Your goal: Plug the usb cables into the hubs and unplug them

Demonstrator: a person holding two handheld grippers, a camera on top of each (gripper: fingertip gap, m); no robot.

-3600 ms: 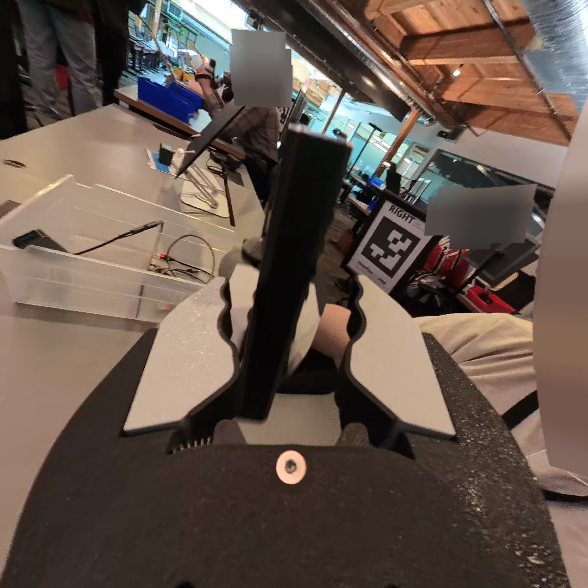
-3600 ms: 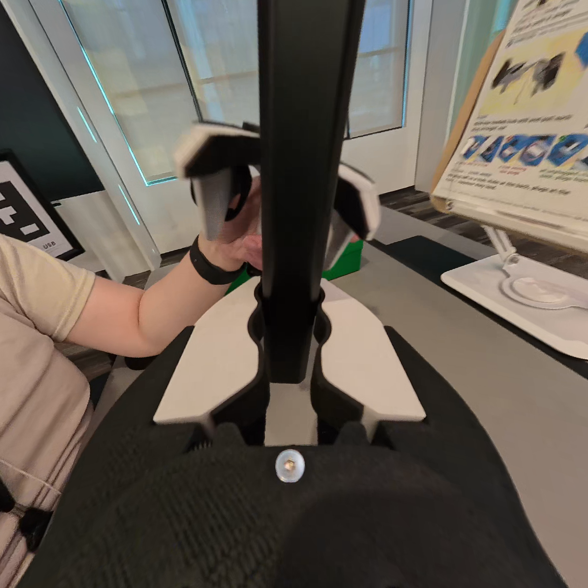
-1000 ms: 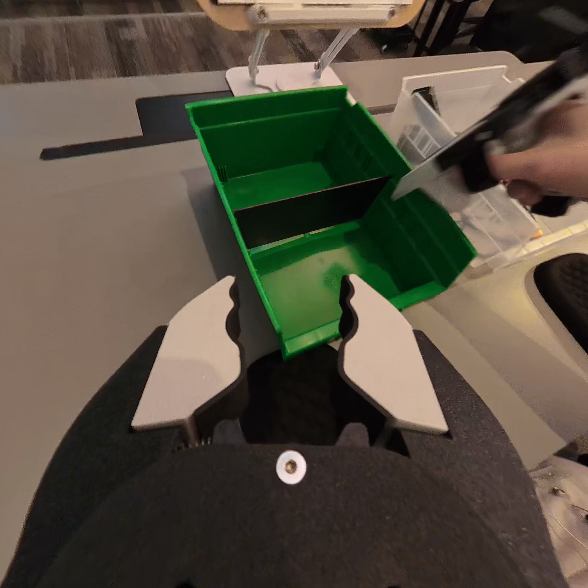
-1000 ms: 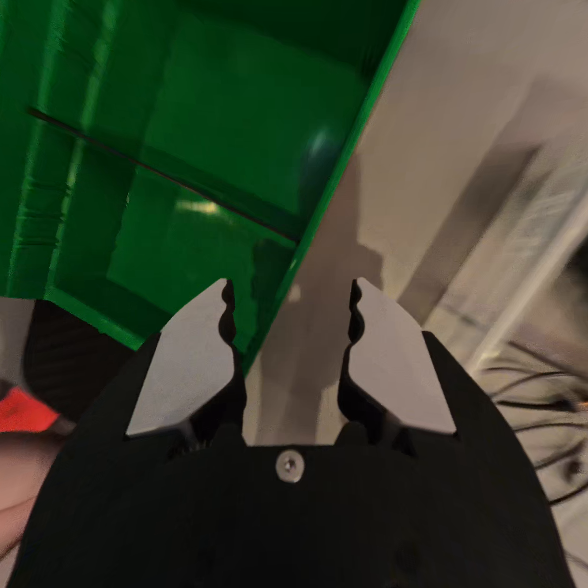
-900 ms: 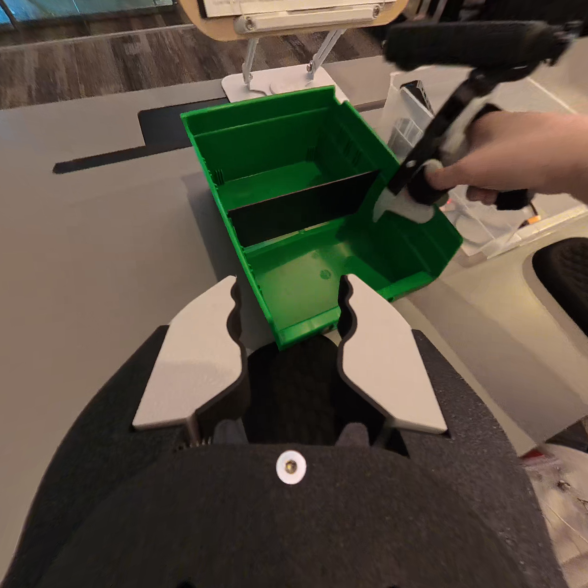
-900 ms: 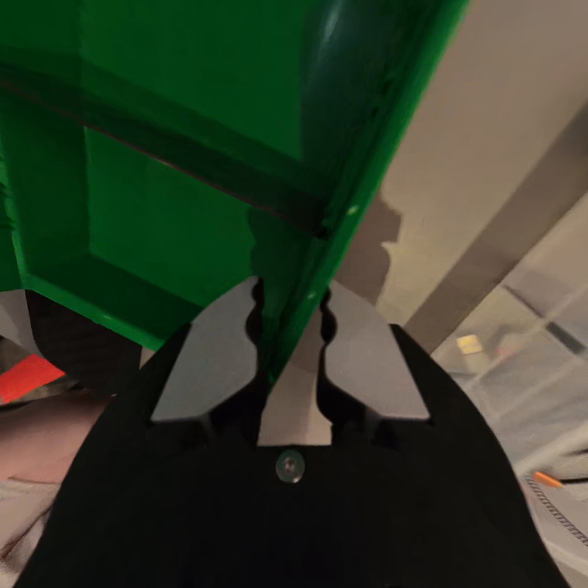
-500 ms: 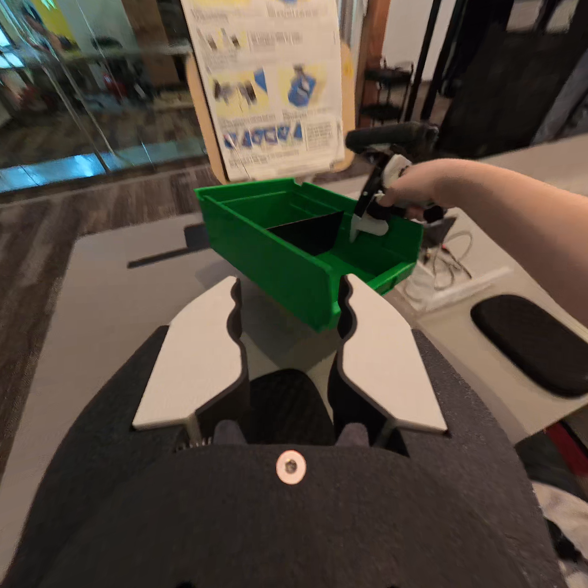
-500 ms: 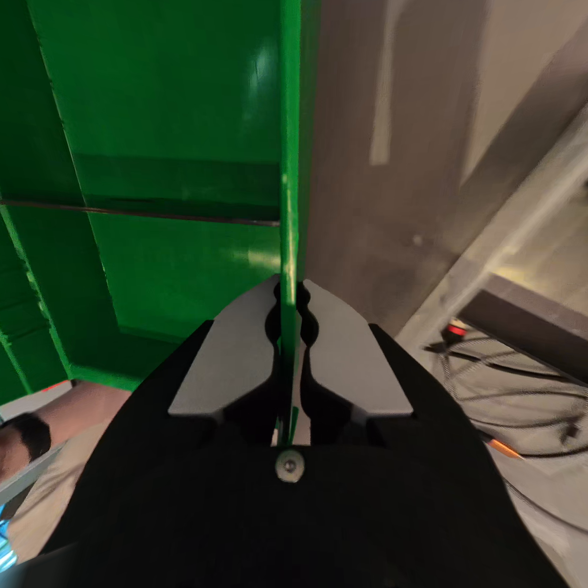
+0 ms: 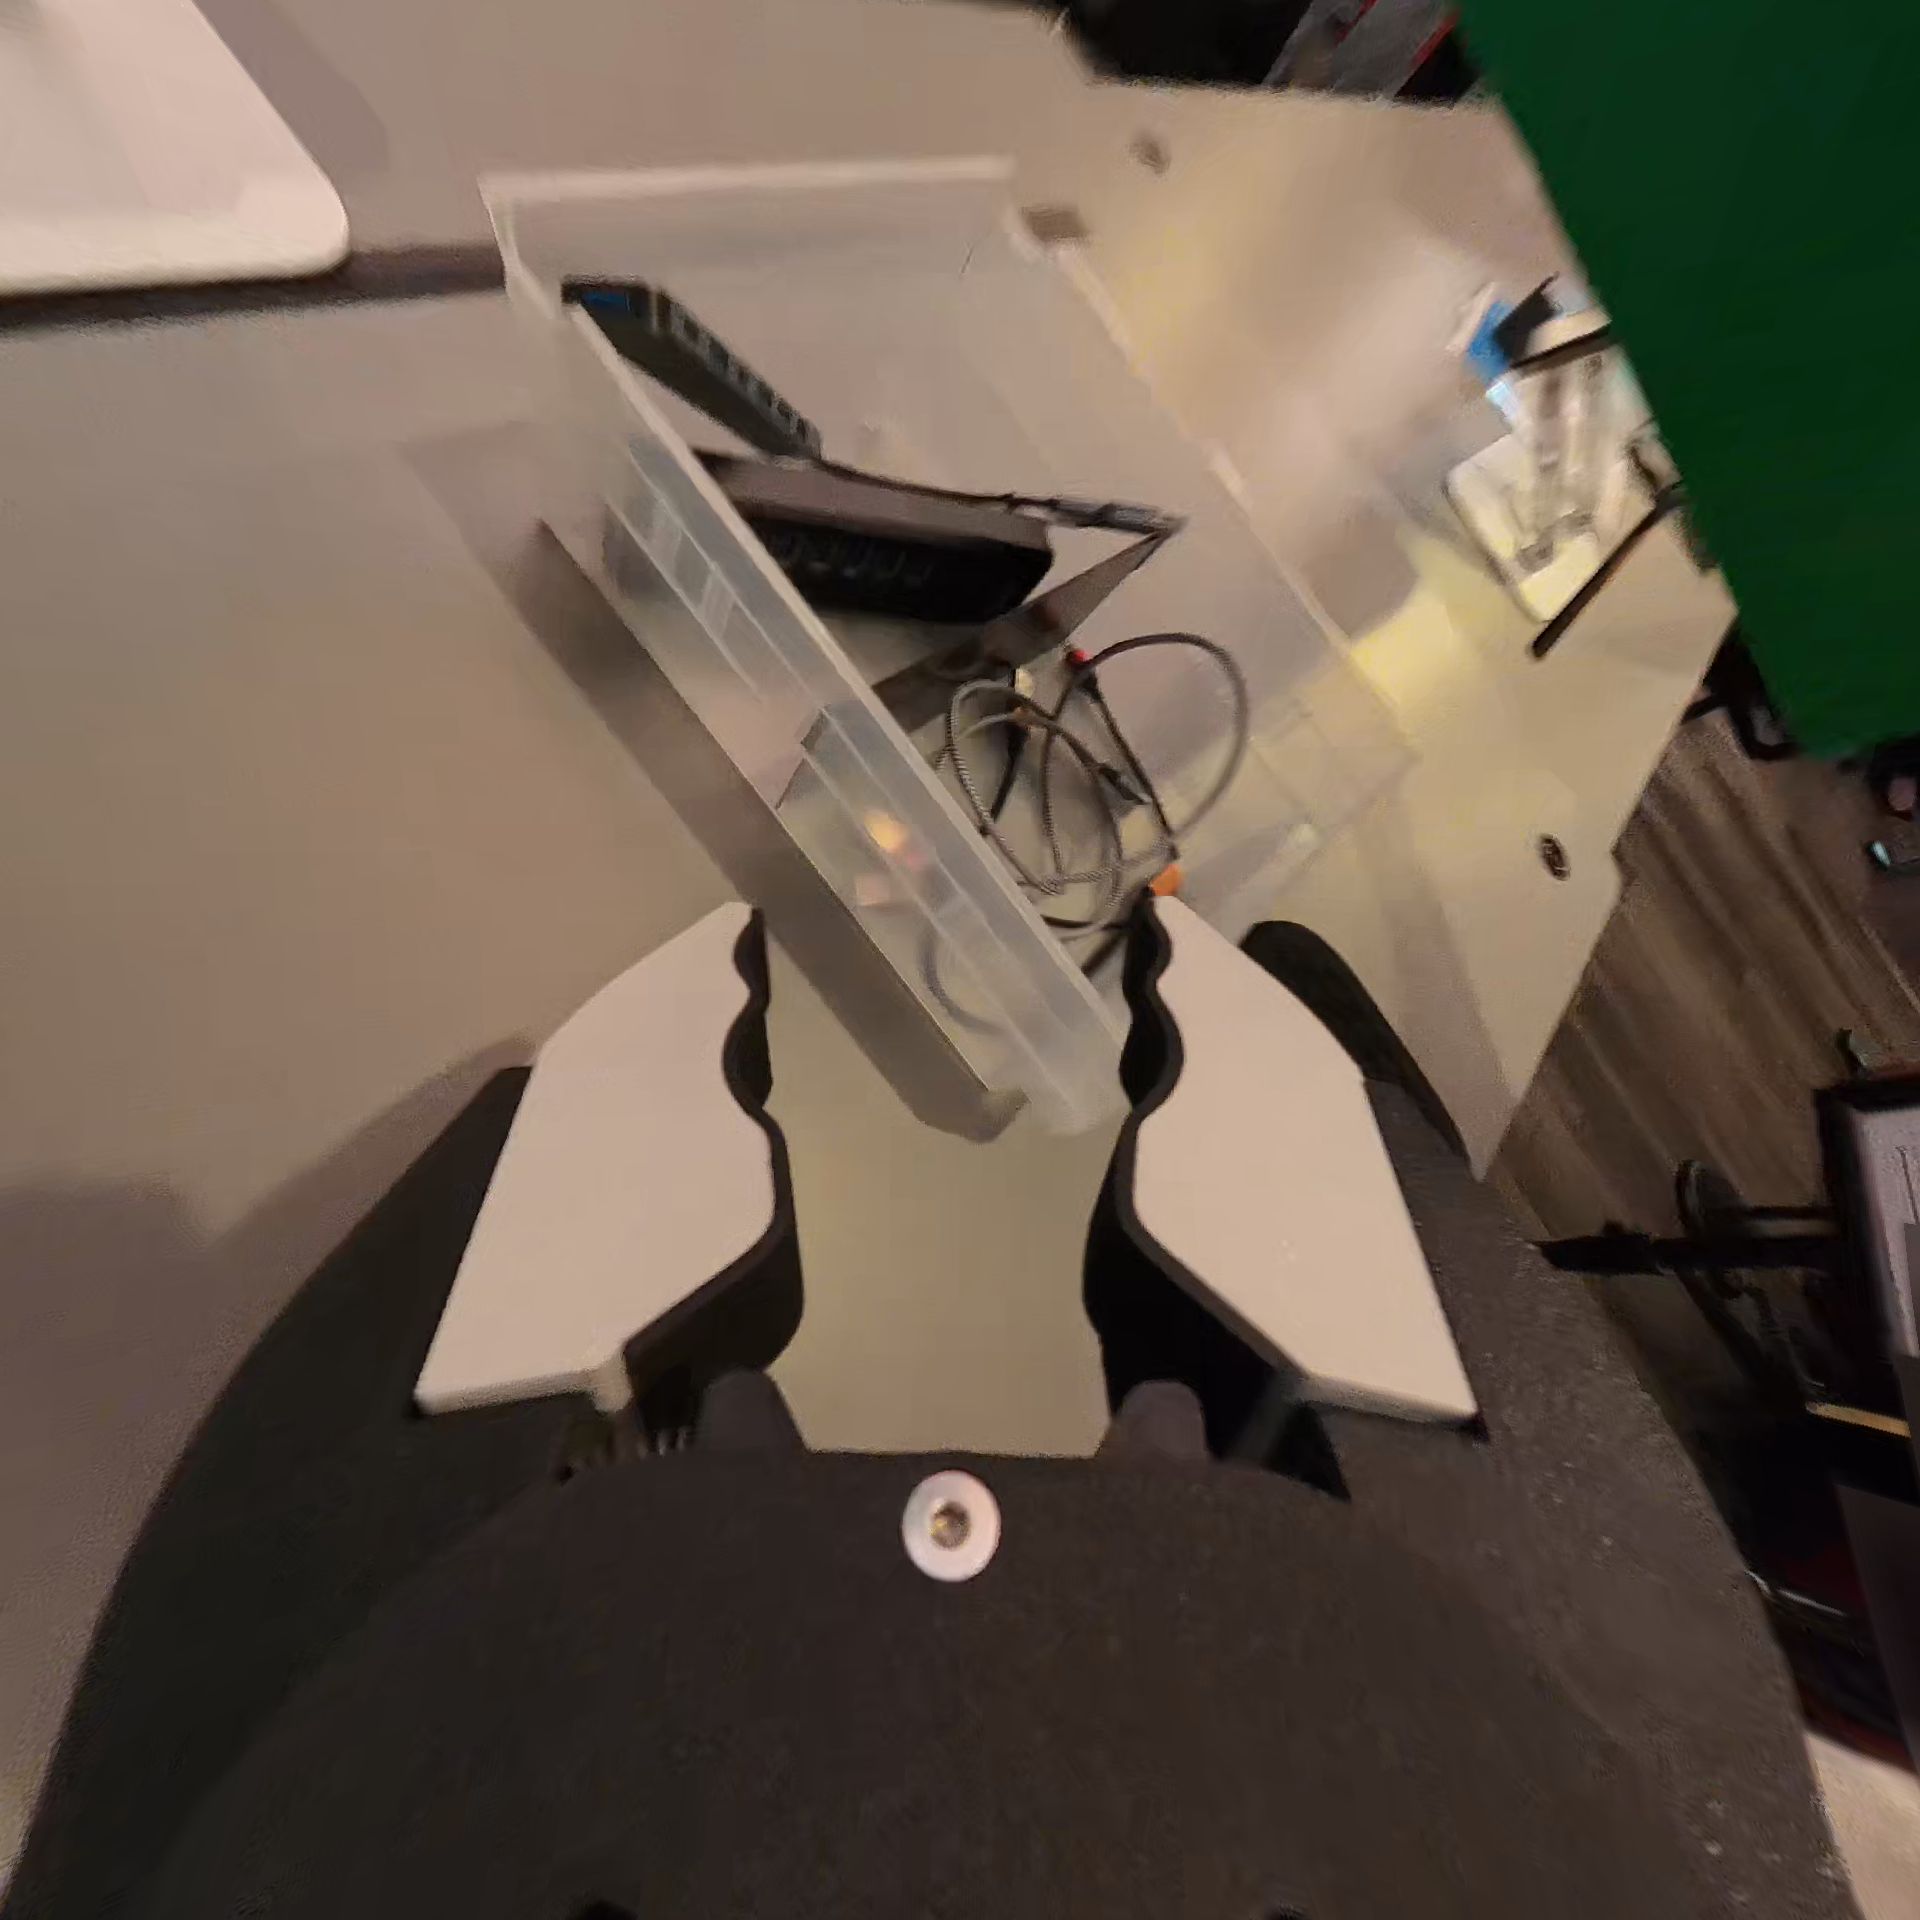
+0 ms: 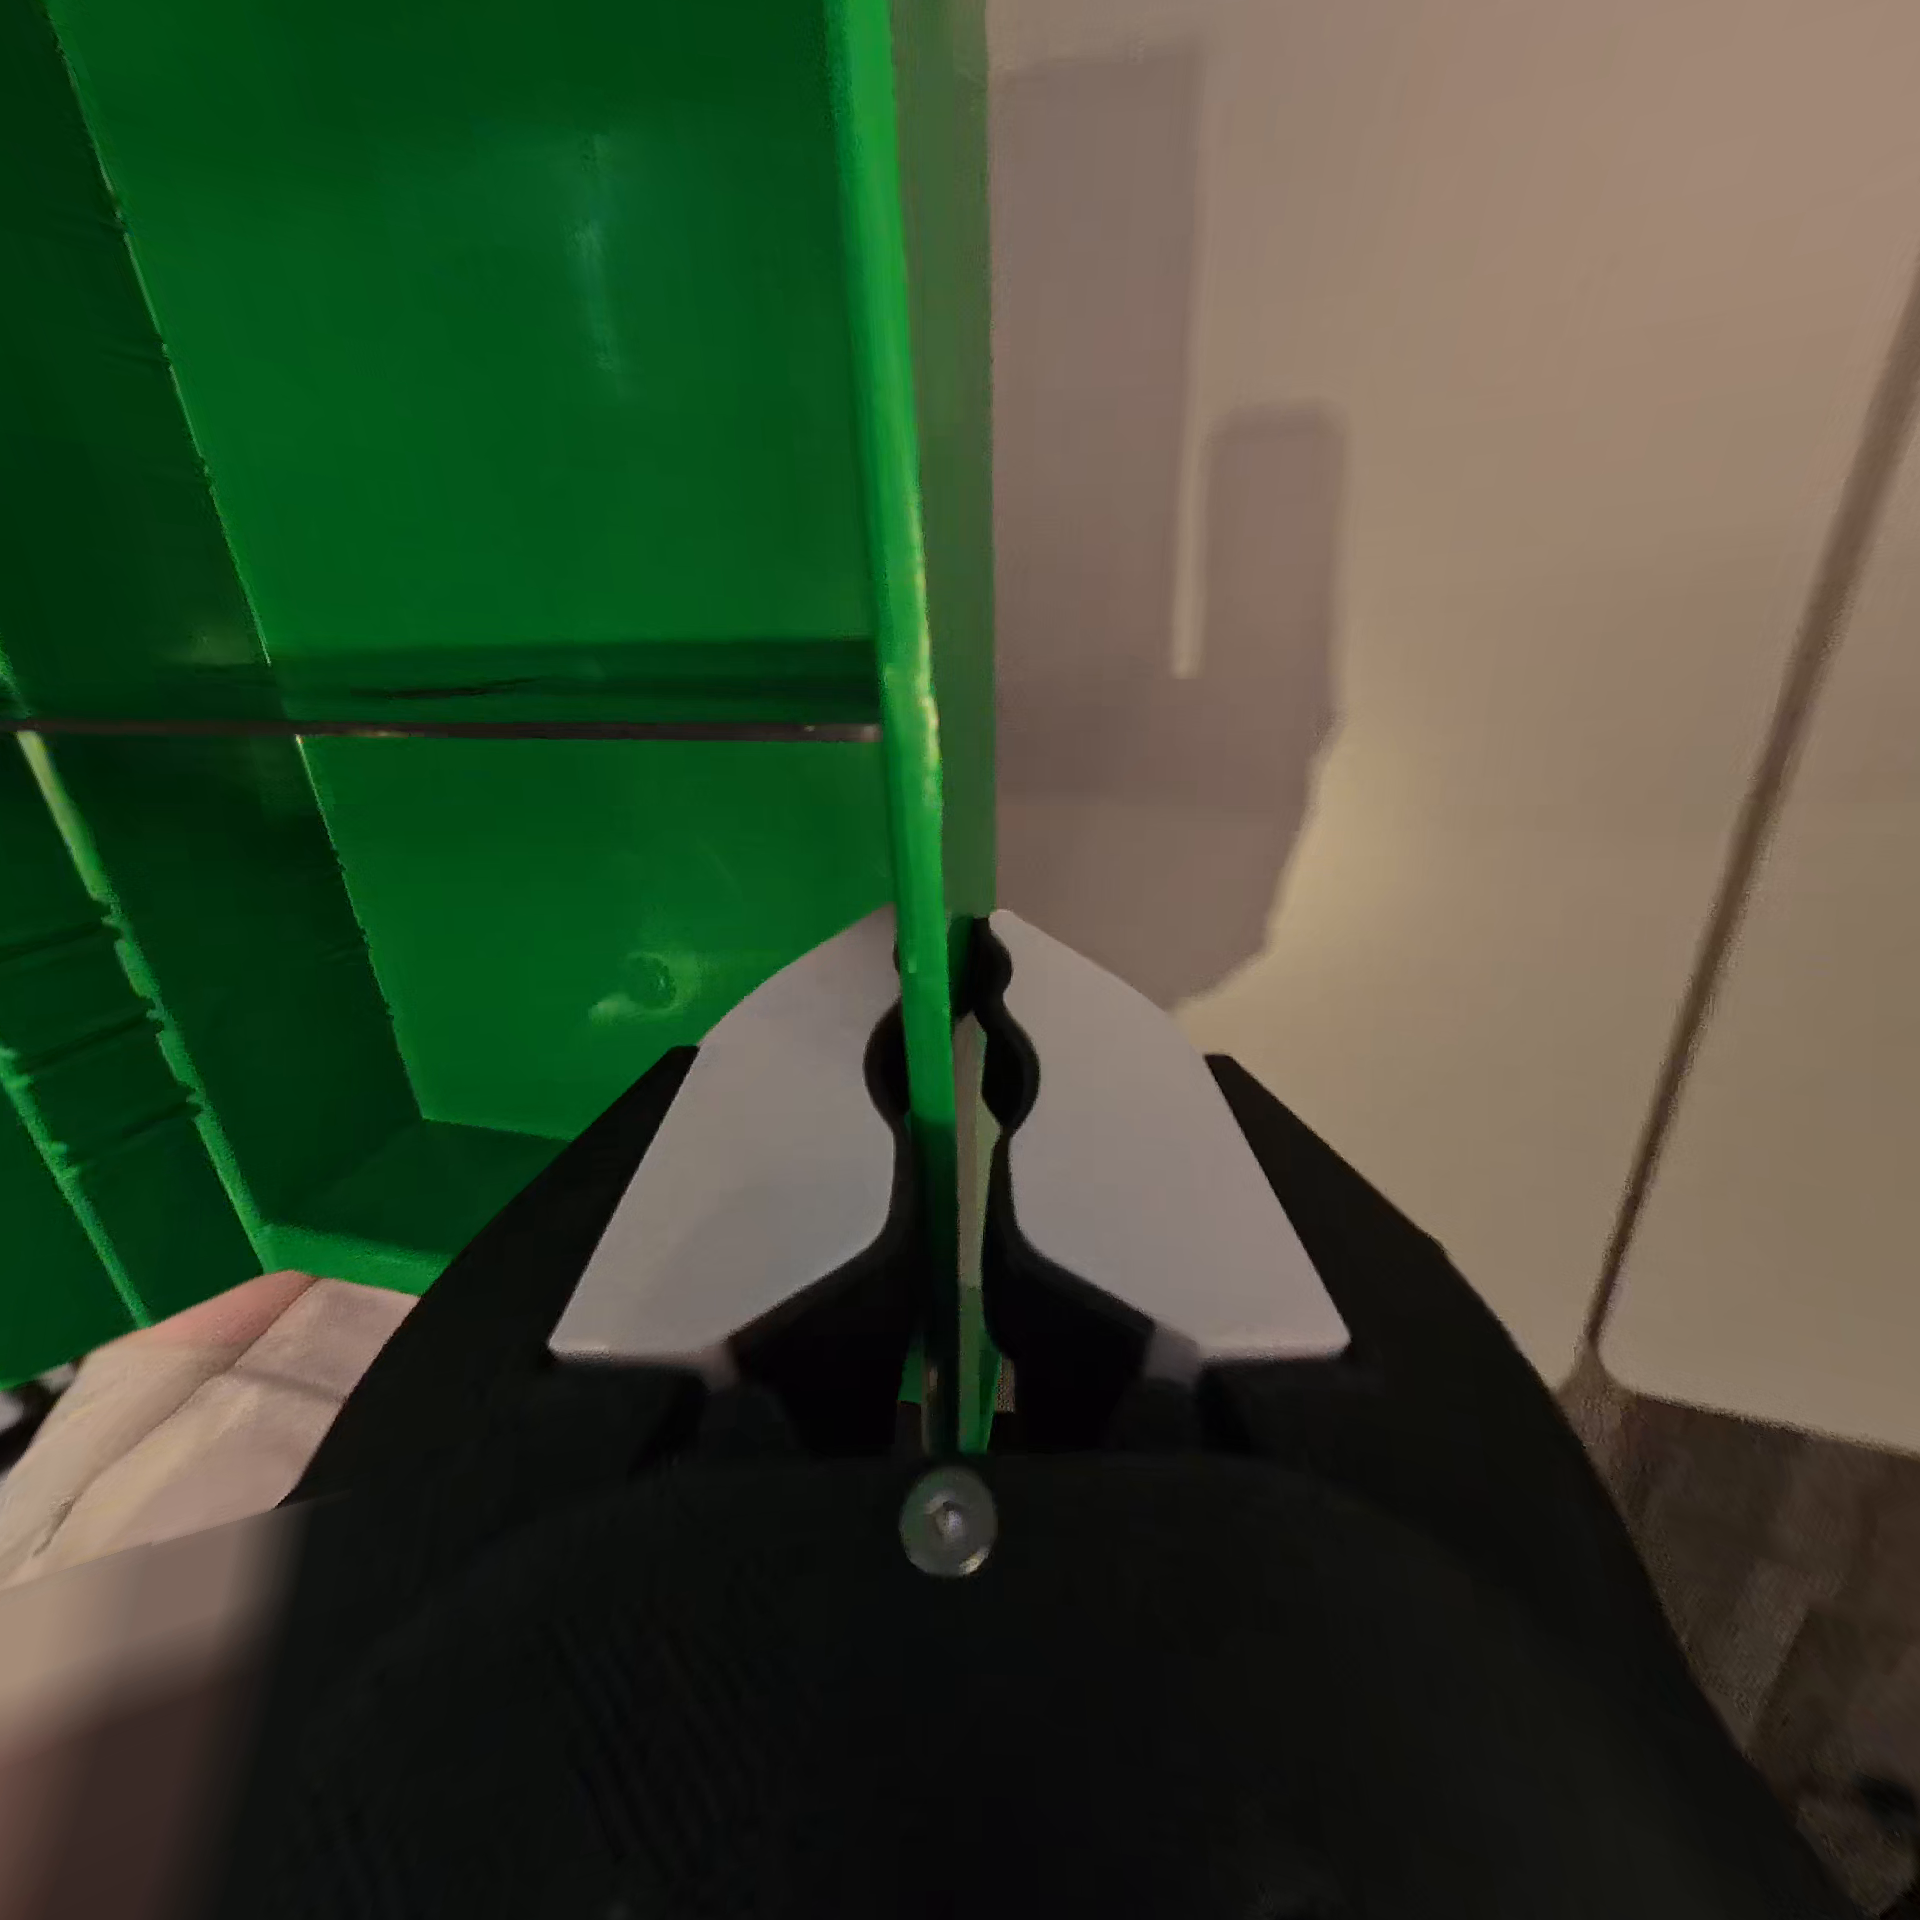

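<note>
Swung away from the green bin [image 9: 1756, 312], the left gripper [image 9: 940, 997] now hovers with jaws apart over a clear tray [image 9: 831, 769] holding tangled usb cables [image 9: 1101, 769] and, beyond them, dark hubs [image 9: 894, 540]. Only the right wrist view shows the right gripper [image 10: 940, 997] clamped on the bin's side wall; beyond the wall lies a blurred table [image 10: 1455, 520].

Nothing legible here tbh, no labels, numbers or signs readable in either wrist view, everything's too blurry.
</note>
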